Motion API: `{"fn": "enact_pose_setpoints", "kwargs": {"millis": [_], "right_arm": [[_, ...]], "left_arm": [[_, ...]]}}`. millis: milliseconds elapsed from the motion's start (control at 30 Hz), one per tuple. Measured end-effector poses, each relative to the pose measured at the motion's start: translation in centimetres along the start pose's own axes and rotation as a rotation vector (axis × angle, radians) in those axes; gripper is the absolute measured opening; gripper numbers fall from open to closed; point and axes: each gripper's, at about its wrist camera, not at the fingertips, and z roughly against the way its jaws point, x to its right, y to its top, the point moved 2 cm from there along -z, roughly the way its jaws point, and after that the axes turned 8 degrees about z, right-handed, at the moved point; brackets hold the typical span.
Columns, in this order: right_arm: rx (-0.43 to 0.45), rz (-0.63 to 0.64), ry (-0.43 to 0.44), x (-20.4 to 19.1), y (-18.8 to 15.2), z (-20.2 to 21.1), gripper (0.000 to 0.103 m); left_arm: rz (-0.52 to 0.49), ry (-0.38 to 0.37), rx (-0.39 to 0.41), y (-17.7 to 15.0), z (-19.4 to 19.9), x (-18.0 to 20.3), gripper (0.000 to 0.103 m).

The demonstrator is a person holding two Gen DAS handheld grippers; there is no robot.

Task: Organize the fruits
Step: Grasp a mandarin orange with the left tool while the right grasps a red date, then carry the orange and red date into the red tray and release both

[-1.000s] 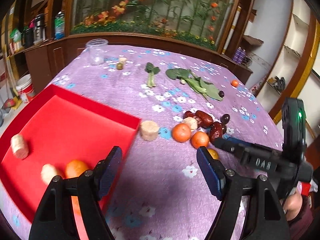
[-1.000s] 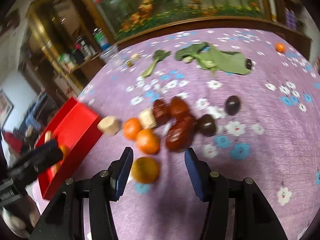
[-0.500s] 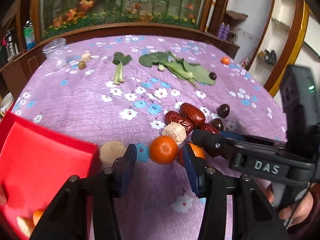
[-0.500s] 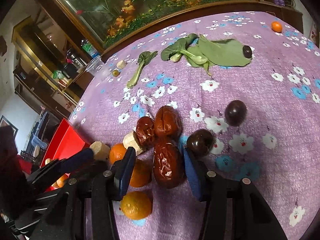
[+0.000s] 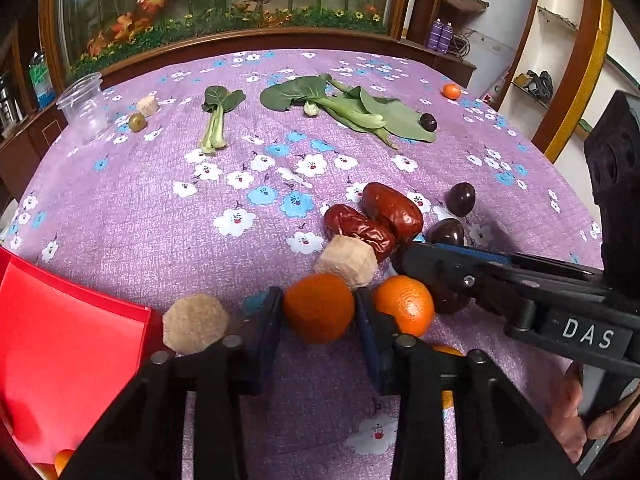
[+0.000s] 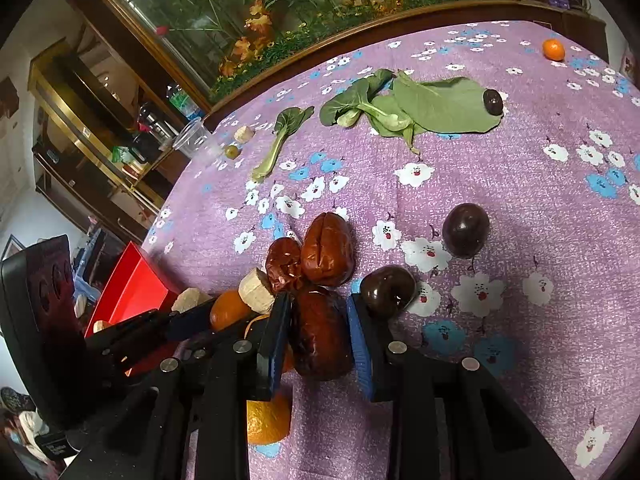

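A cluster of fruit lies on the purple flowered cloth. My left gripper [image 5: 319,312] is shut on an orange tangerine [image 5: 319,307] that rests on the cloth. A second tangerine [image 5: 404,305] sits just right of it. My right gripper [image 6: 318,322] is shut on a large red date [image 6: 321,334]; in the left wrist view its fingers [image 5: 432,266] reach in from the right. Two more red dates [image 6: 326,249] and two dark plums [image 6: 466,230] lie beyond. The red tray [image 5: 60,364] is at the lower left, beside a beige chunk [image 5: 195,323].
Green leaf vegetables [image 5: 352,106] and a small bok choy [image 5: 218,118] lie further back. A clear plastic cup [image 5: 84,106], a green olive [image 5: 137,122], a far tangerine [image 5: 451,91] and another beige chunk [image 5: 347,261] are also on the table. Another tangerine [image 6: 267,420] lies under my right gripper.
Both grippers moved forward into the fruit cluster and narrowed. The left closed around the tangerine, the right around the large red date. The tray slid toward the left edge of view.
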Motion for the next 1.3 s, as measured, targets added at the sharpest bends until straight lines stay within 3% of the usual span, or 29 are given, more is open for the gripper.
{"fn": "enact_pose_setpoints", "kwargs": {"millis": [233, 533, 700, 867, 1067, 1300], "right_arm": [[0.016, -0.003, 0.022, -0.1, -0.2, 0.5, 0.032], [0.052, 0.011, 0.072, -1.5, -0.3, 2.4, 0.031], [0.05, 0.047, 0.115, -4.1, -0.5, 3.6, 0.031], [0.008, 0.081, 0.171, -7.8, -0.2, 2.9, 0.029], [-0.049, 0.122, 0.21, -12.5, -0.6, 0.2, 0.028], [-0.111, 0.176, 0.187, -16.3, -0.6, -3.9, 0.027]], "left_arm": [[0.05, 0.002, 0.027, -0.5, 1.4, -0.2, 0.031], [0.147, -0.014, 0.123, -2.0, 7.1, -2.1, 0.031], [0.252, 0.013, 0.187, -3.4, 10.8, -5.6, 0.031], [0.364, 0.099, 0.236, -4.9, 13.6, -10.8, 0.031], [0.504, 0.14, 0.257, -6.9, 15.3, -16.5, 0.031], [0.561, 0.135, 0.269, -8.5, 15.7, -19.0, 0.031]]}}
